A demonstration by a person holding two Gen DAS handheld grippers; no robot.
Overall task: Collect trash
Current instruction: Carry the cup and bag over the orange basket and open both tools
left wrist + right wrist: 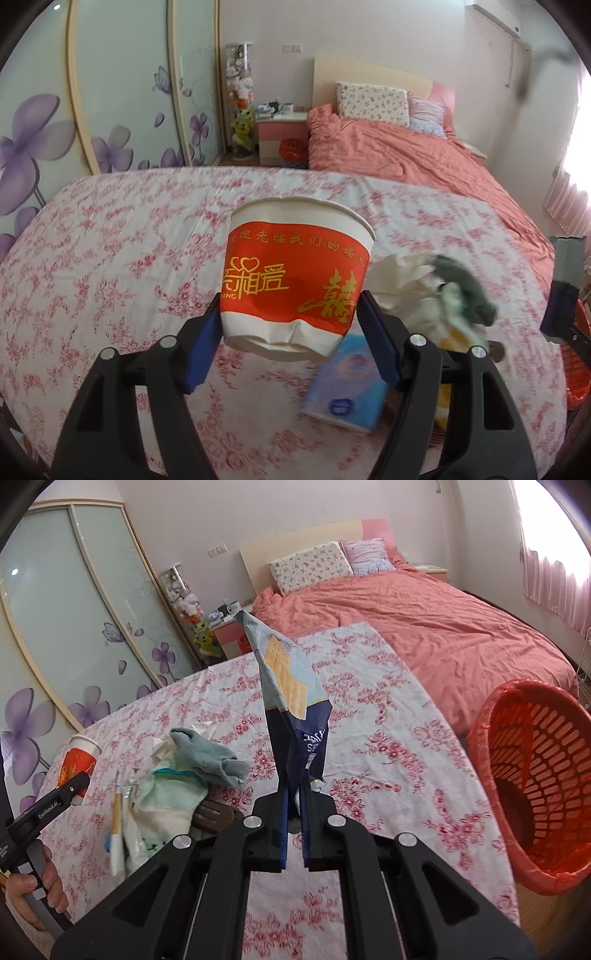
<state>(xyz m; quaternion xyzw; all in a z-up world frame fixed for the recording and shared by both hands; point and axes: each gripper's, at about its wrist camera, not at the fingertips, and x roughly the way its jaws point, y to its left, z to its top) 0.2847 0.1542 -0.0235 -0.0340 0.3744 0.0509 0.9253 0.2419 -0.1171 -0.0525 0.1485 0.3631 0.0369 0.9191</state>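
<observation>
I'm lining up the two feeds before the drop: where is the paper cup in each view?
Left wrist: paper cup at centre, squeezed between the left gripper fingers.
Right wrist: same cup at far left, small, at the tip of the other gripper.
Shared landmark: the grey cloth on the pile of rags.

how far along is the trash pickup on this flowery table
Nothing clearly binned yet: what shows of the red mesh plastic basket looks empty. In hand: the left gripper clamps a dented red-and-white paper cup, and the right gripper pinches a blue cracker wrapper, both lifted off the floral tablecloth. Left: crumpled white tissue, a pale blue tissue packet, and scraps around the grey-green cloths.
</observation>
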